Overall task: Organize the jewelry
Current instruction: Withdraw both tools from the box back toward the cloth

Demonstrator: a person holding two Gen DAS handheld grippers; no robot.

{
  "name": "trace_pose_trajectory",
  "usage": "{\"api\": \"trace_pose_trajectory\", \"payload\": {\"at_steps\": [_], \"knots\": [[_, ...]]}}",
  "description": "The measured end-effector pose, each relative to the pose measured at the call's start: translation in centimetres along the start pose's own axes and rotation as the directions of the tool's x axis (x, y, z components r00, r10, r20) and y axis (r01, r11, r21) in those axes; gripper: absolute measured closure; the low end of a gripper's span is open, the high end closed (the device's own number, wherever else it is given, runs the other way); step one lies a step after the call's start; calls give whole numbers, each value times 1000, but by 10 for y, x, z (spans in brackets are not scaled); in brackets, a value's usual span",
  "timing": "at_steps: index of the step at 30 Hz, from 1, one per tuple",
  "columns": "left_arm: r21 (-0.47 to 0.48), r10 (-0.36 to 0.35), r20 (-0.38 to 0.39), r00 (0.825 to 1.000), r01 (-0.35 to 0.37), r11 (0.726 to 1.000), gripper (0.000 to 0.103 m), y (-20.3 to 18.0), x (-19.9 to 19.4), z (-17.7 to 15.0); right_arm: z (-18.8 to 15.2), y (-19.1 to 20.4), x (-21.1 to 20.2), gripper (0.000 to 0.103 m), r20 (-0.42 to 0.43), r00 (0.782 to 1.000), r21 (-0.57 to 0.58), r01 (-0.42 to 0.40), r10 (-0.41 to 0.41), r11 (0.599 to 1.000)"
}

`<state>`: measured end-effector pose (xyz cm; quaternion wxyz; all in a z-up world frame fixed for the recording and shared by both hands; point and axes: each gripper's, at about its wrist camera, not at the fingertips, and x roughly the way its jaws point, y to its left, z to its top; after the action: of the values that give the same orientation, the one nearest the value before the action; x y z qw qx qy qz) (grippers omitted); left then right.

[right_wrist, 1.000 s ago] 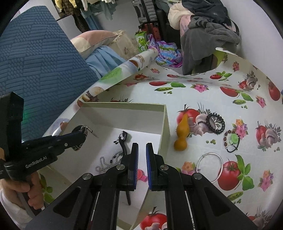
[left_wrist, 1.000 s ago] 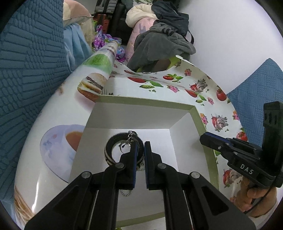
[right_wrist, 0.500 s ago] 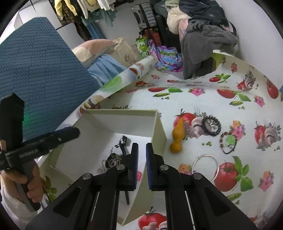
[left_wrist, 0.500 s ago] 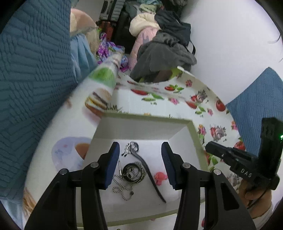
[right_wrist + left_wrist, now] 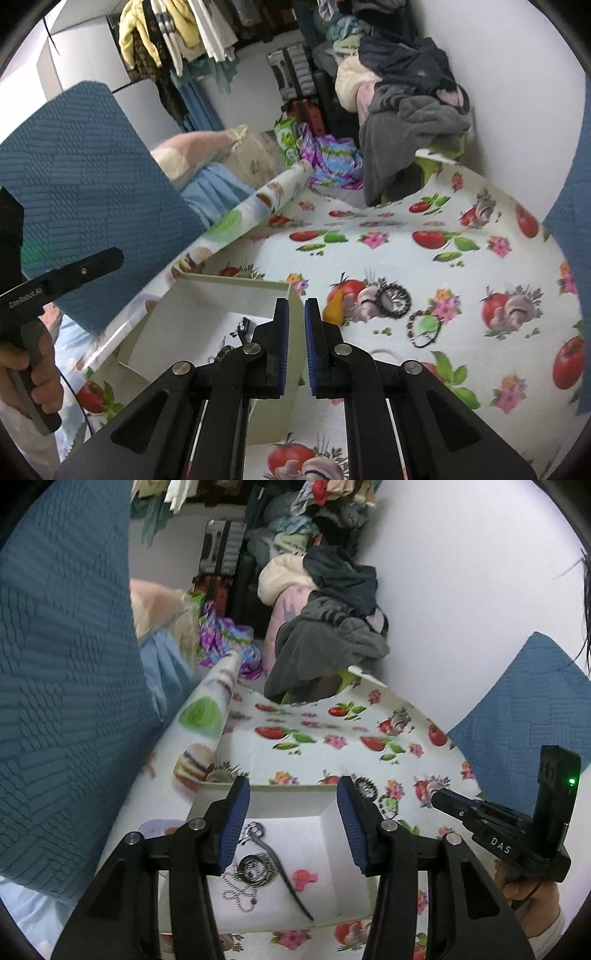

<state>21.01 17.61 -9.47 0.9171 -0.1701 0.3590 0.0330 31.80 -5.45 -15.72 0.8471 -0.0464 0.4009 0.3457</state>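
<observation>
Left wrist view: the left gripper hangs released above the box, over what looks like chains. The right gripper is clenched, empty.

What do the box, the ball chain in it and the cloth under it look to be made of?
Box: likely cardboard, matte white inside with a pale green rim; thin, stiff, folded walls. Ball chain: seems metal, silvery; tiny shiny beads strung in a line. Cloth: probably glossy plastic or oilcloth; printed tomatoes and flowers, a slight sheen, one edge curled into a roll.
</observation>
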Motion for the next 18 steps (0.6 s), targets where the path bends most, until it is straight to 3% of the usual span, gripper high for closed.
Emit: {"api": "trace_pose_trajectory", "payload": {"at_steps": [8, 18], "knots": [[30, -30, 25, 999, 29, 999, 53, -43, -17, -2, 2, -14, -48, 96, 66, 998, 0, 20, -20, 1000], [34, -92, -57, 994, 94, 995, 53, -87, 13, -30, -14, -56, -73, 96, 51, 995, 46, 80, -83, 996]]}}
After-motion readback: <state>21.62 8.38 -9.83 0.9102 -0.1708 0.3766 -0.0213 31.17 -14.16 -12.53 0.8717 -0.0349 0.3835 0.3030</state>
